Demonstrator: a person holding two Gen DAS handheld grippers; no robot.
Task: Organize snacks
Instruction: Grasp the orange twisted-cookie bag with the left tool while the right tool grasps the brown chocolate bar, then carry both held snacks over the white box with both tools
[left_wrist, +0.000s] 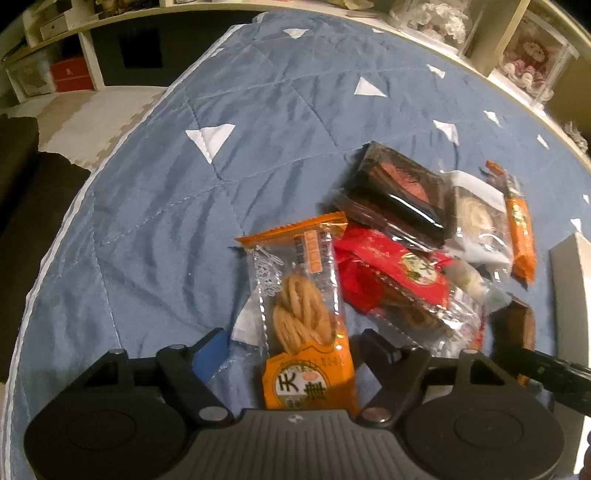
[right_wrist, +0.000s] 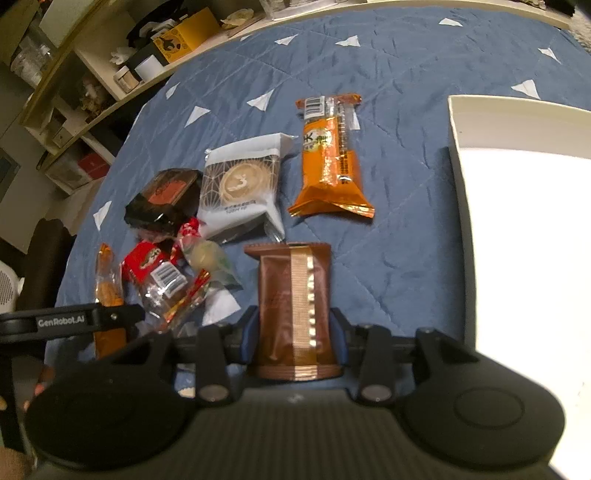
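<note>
Right gripper (right_wrist: 295, 332): jaws closed in on the brown foil packet (right_wrist: 293, 306), blue pads pressing both long edges; gripped at its near end, probably so it can be carried flat.
Left gripper (left_wrist: 291, 350): jaws wide apart, straddling the orange twist-biscuit packet (left_wrist: 303, 314) without touching it; seemingly lined up for a grasp.
Ahead of the left jaws: glossy red wrapper (left_wrist: 399, 273), a black boxed cake (left_wrist: 399, 195) leaning on the heap, crinkly clear film throughout.
Ahead of the right jaws: pale patterned pouch (right_wrist: 245, 184) and a long orange bar (right_wrist: 330, 162), lying apart.
Right of the right jaws: white box (right_wrist: 458, 155), open, stiff-walled, likely the destination.
Beneath: quilted blue cloth (right_wrist: 406, 240), soft and creased.
</note>
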